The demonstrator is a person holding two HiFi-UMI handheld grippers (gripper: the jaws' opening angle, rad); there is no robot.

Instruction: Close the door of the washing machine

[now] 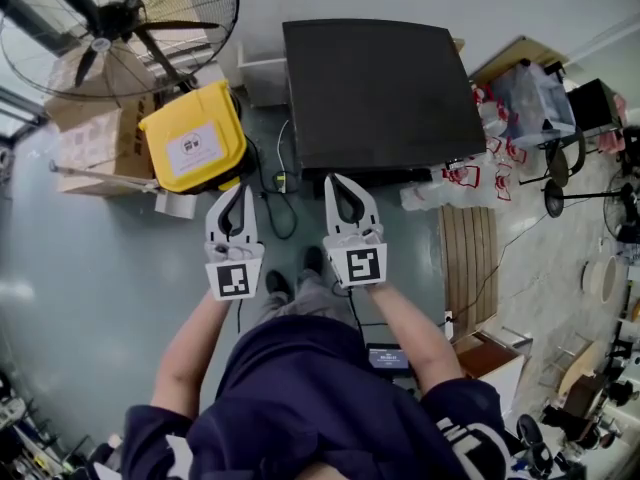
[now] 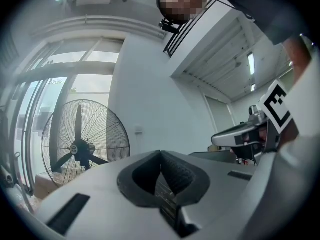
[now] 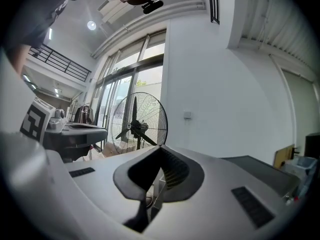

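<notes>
The washing machine [image 1: 380, 93] hid its door. The left gripper [image 1: 240, 192] and right gripper [image 1: 341, 181] were squeezed together, empty. A fan [image 1: 110, 33] stood nearby.

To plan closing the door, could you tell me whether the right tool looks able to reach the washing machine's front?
Probably yes: the right tool, shut, points at the washing machine close to its front edge, with nothing between them. The door itself is hidden below the top.
</notes>
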